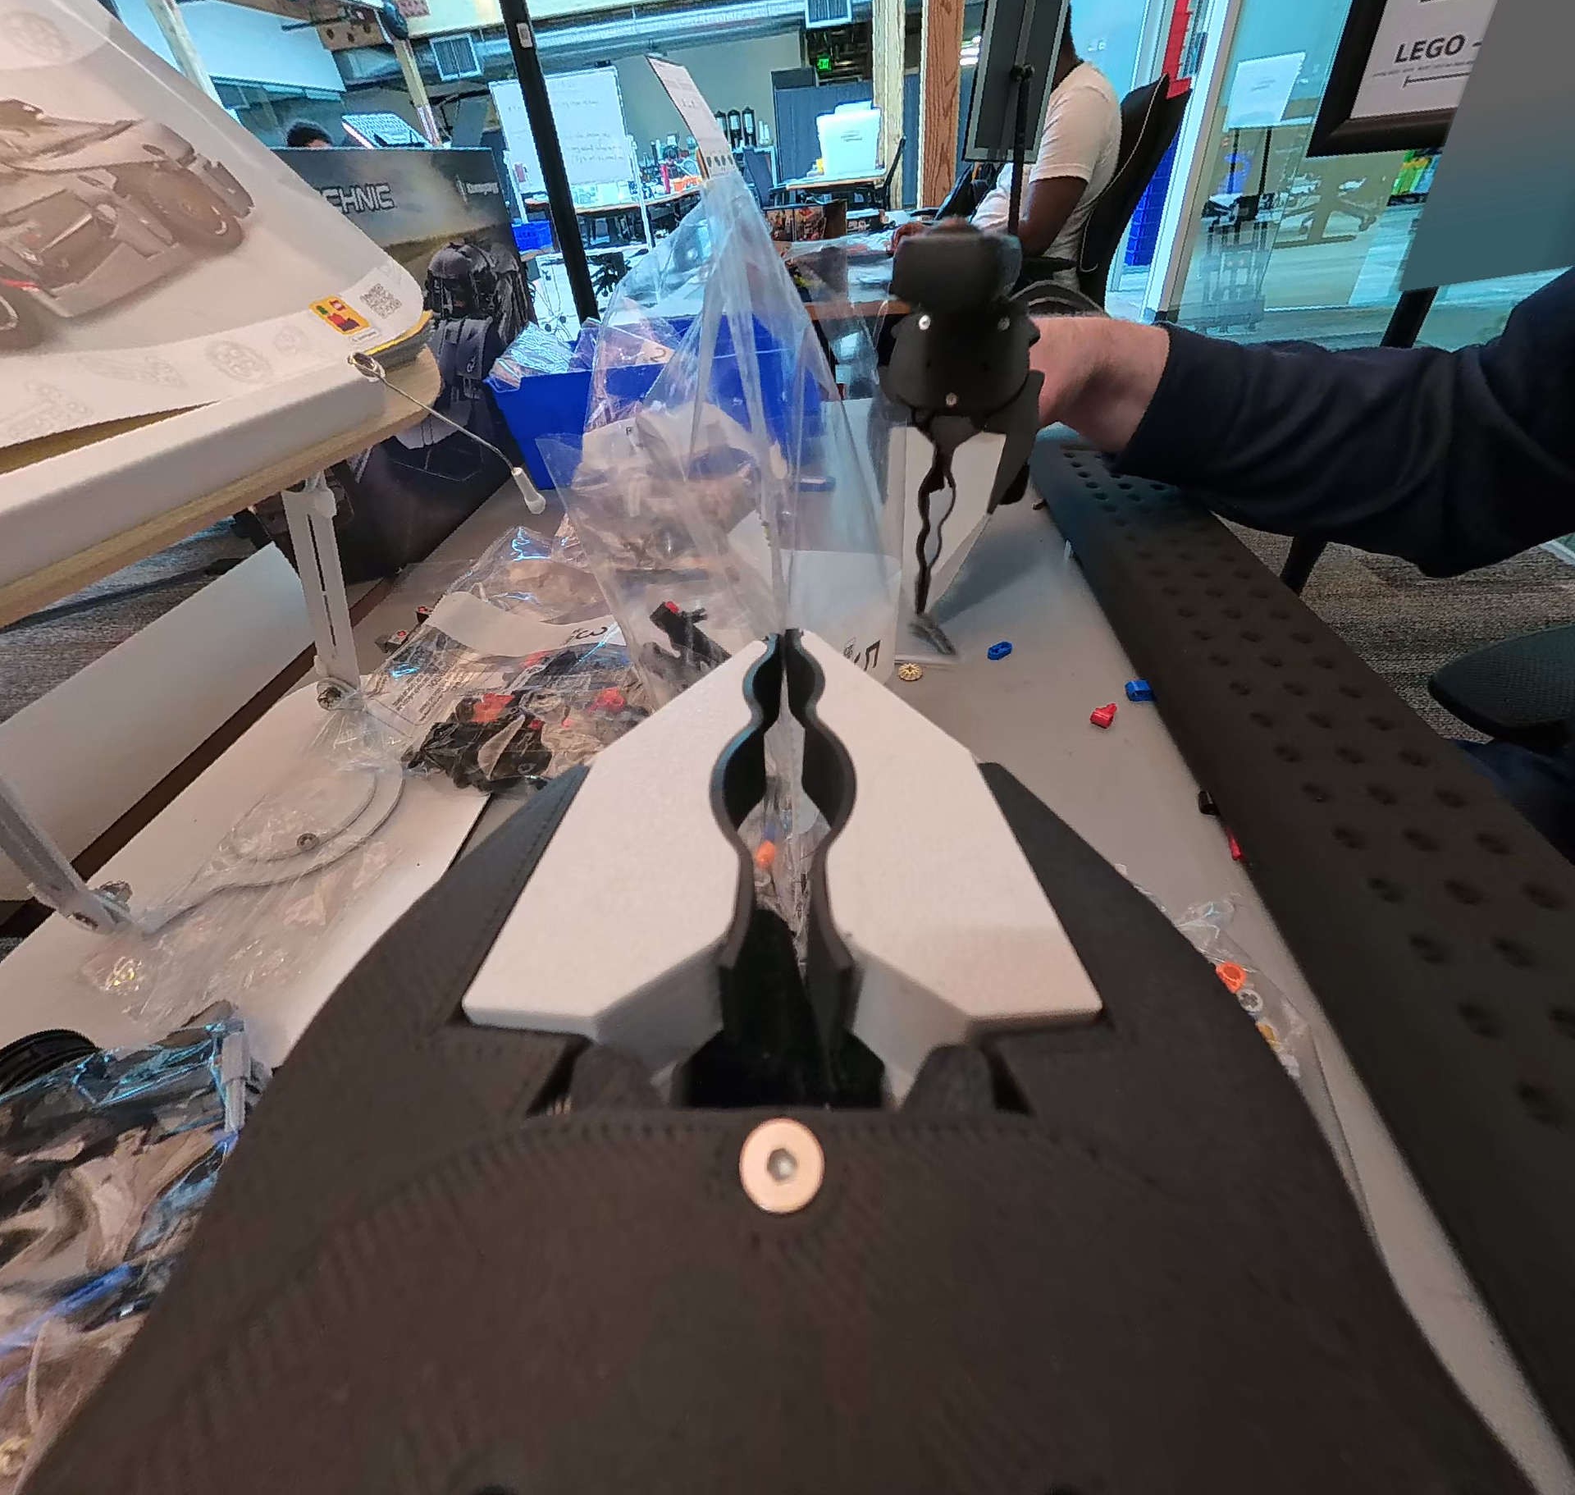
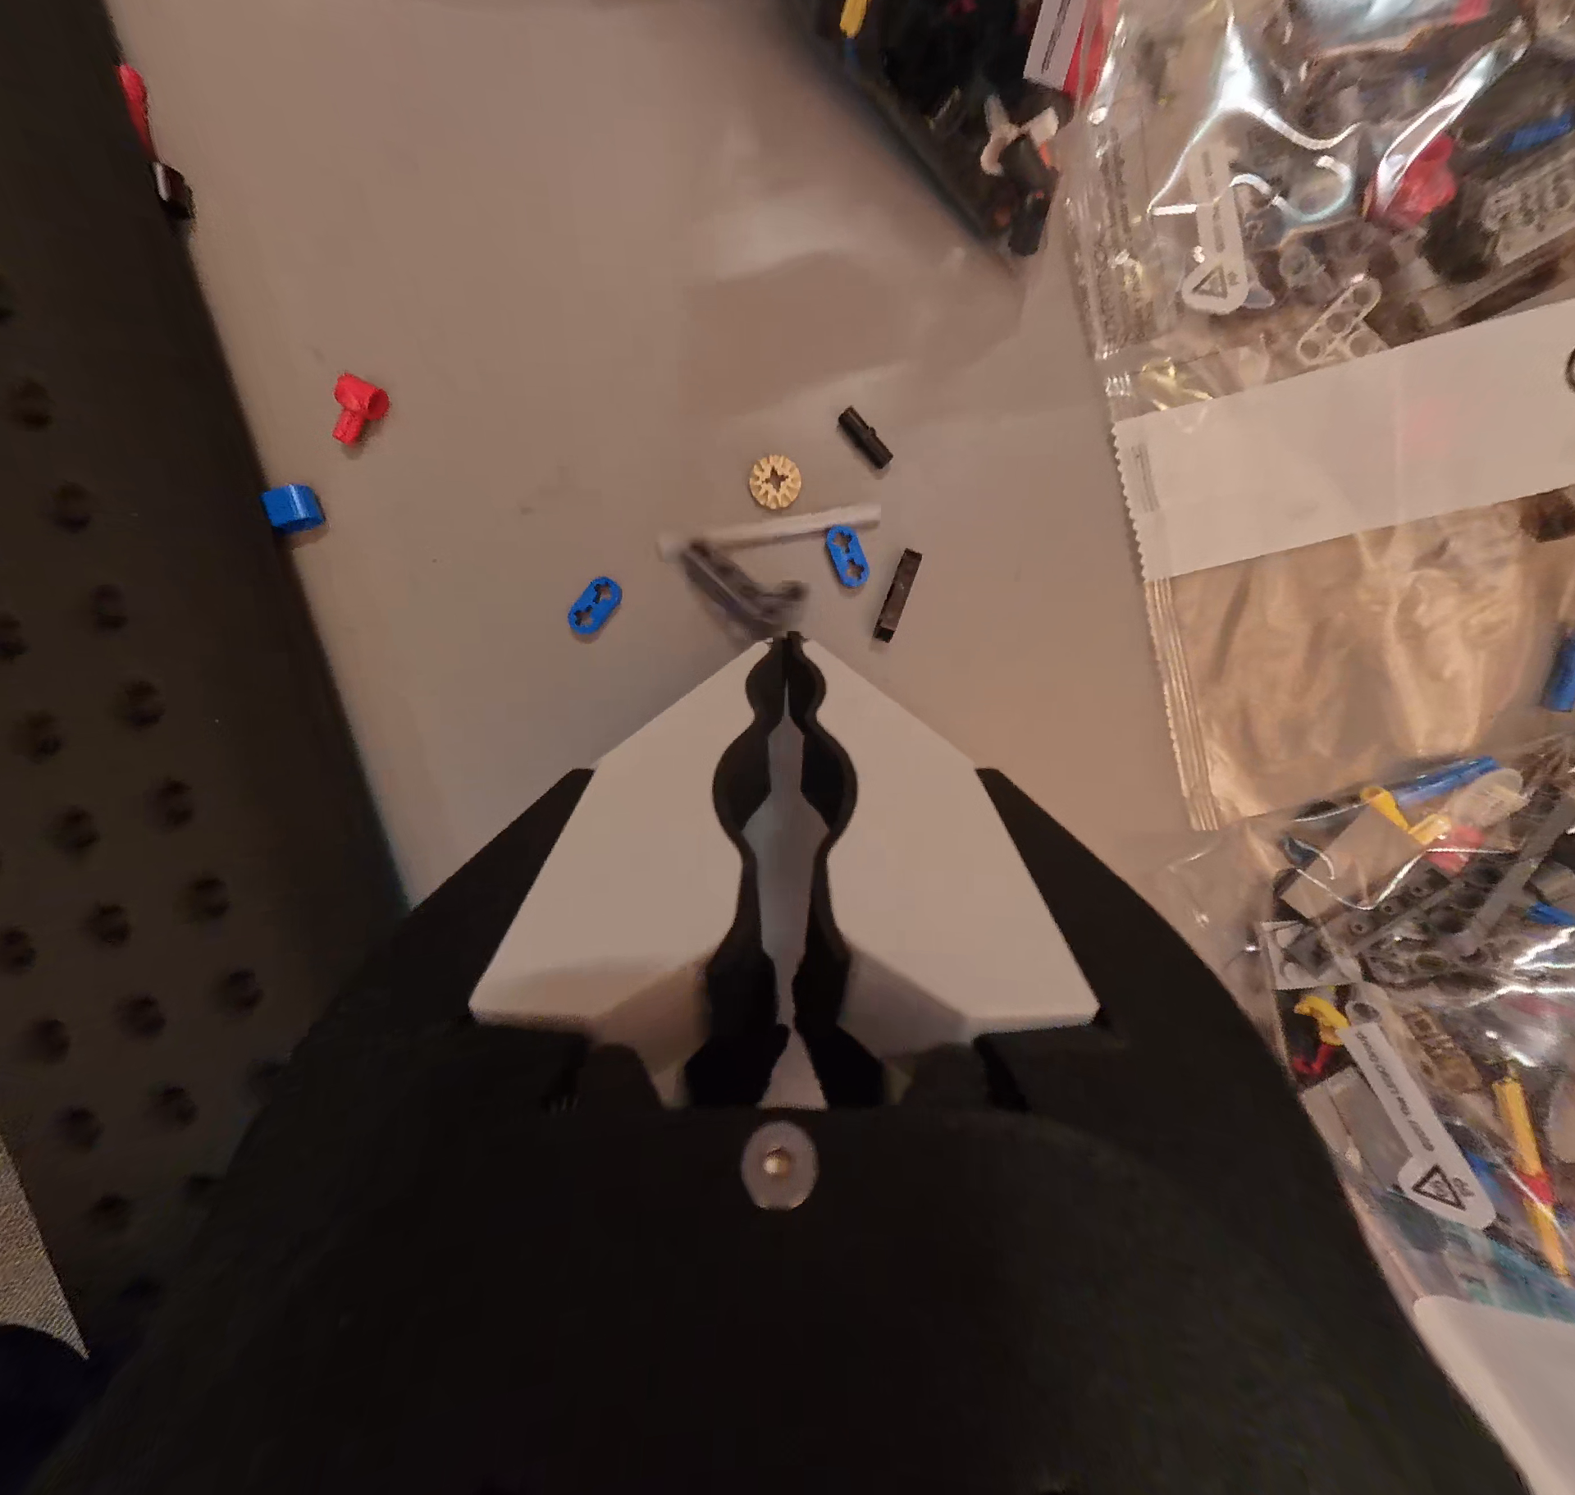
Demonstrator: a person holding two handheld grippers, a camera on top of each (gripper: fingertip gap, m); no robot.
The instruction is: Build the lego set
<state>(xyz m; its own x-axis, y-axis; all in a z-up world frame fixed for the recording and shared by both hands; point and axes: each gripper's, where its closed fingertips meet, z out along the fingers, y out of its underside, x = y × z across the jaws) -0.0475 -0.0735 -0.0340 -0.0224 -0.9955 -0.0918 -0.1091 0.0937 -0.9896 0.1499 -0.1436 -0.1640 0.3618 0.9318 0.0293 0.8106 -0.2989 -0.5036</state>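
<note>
Left view: my left tool [image 1: 786, 640] is pinched closed on a clear bag [image 1: 724, 397], holding it upright so parts stay inside.

Right view: my right tool [image 2: 786, 644], tips together and seemingly empty, hangs over loose pieces on the table [image 2: 511, 218], beside a grey part [image 2: 737, 584].

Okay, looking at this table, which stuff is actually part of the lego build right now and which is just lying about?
Part of the job:
- left gripper, shut on a clear plastic parts bag
- right gripper, shut above a dark grey lego piece
- tan toothed gear
- open instruction booklet

Lying about:
- blue plastic bin
- black perforated panel
</note>
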